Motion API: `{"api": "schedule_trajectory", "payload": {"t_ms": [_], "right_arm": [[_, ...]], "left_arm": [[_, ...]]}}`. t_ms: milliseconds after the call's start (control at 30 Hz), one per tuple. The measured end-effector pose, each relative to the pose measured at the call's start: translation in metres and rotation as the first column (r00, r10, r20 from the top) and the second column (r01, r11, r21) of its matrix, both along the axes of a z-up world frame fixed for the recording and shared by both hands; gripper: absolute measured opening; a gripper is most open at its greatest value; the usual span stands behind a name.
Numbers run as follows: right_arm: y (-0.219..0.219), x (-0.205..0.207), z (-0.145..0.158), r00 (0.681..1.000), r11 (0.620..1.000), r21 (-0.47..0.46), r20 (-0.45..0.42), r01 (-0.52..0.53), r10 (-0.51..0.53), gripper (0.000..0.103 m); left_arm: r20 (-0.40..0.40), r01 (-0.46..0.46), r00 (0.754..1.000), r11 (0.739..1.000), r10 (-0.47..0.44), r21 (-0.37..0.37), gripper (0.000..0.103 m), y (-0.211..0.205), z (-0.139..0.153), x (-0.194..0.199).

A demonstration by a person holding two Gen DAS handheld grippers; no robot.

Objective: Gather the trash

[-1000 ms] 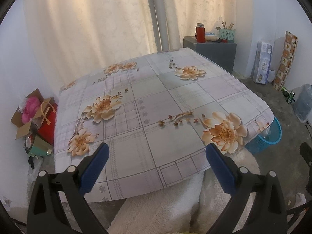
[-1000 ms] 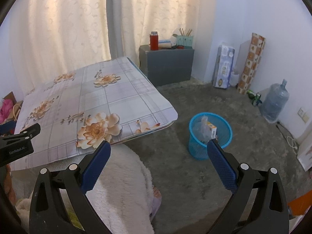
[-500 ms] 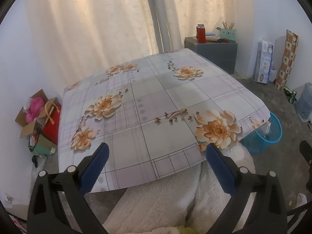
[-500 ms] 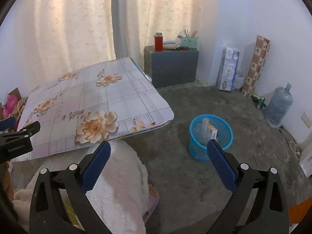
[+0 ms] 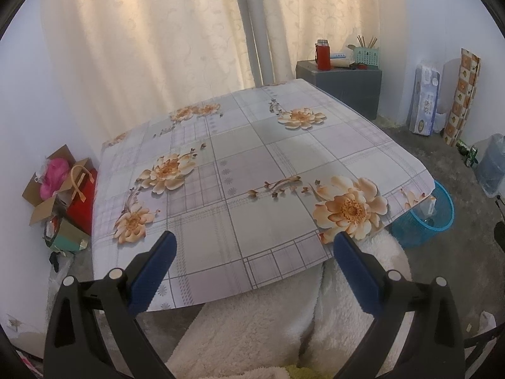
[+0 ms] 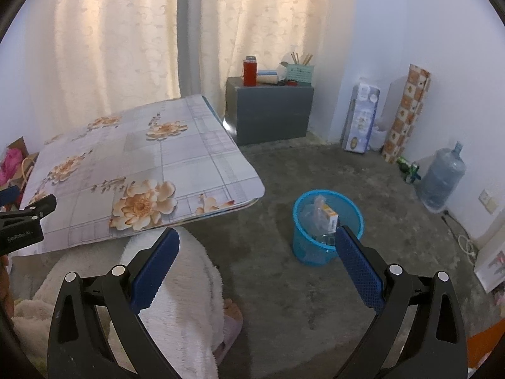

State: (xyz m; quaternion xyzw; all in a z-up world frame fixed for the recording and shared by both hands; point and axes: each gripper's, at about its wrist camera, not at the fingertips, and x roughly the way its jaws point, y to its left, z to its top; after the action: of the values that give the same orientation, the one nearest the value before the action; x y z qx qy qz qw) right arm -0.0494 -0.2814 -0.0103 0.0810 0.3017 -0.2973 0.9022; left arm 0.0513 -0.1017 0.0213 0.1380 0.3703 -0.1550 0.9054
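A blue mesh trash basket (image 6: 326, 240) stands on the floor right of the table, holding a small carton (image 6: 329, 218) and clear plastic wrap. In the left wrist view the basket (image 5: 424, 221) peeks out past the table's right corner. The table (image 5: 252, 170) wears a flowered cloth with nothing lying on it. My left gripper (image 5: 252, 252) is open above the table's near edge, empty. My right gripper (image 6: 257, 248) is open and empty, held above the floor between the table and the basket.
A person's white fleece-clad legs (image 6: 176, 287) sit under the near table edge. A grey cabinet (image 6: 271, 110) with a red flask stands at the back. A water jug (image 6: 442, 180), boxes (image 6: 361, 120) and a cardboard box pile (image 5: 60, 189) line the walls.
Both cameras have drawn back from the table and shifted a little; the table and the basket now sit farther away. Both grippers have stayed open and empty.
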Motion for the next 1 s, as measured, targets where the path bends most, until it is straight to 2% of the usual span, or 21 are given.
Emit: {"api": "schedule_trajectory", "payload": {"t_ms": [367, 1000], "right_arm": [[0.004, 0.004, -0.001, 1.0, 1.0, 0.001, -0.006, -0.012, 0.012, 0.095], [0.009, 0.014, 0.001, 0.999, 0.999, 0.001, -0.012, -0.033, 0.033, 0.095]], "left_arm": [[-0.003, 0.02, 1.0, 1.0, -0.02, 0.011, 0.097, 0.003, -0.002, 0.007], [-0.03, -0.073, 0.997, 0.996, 0.072, -0.043, 0.097, 0.027, -0.004, 0.019]]}}
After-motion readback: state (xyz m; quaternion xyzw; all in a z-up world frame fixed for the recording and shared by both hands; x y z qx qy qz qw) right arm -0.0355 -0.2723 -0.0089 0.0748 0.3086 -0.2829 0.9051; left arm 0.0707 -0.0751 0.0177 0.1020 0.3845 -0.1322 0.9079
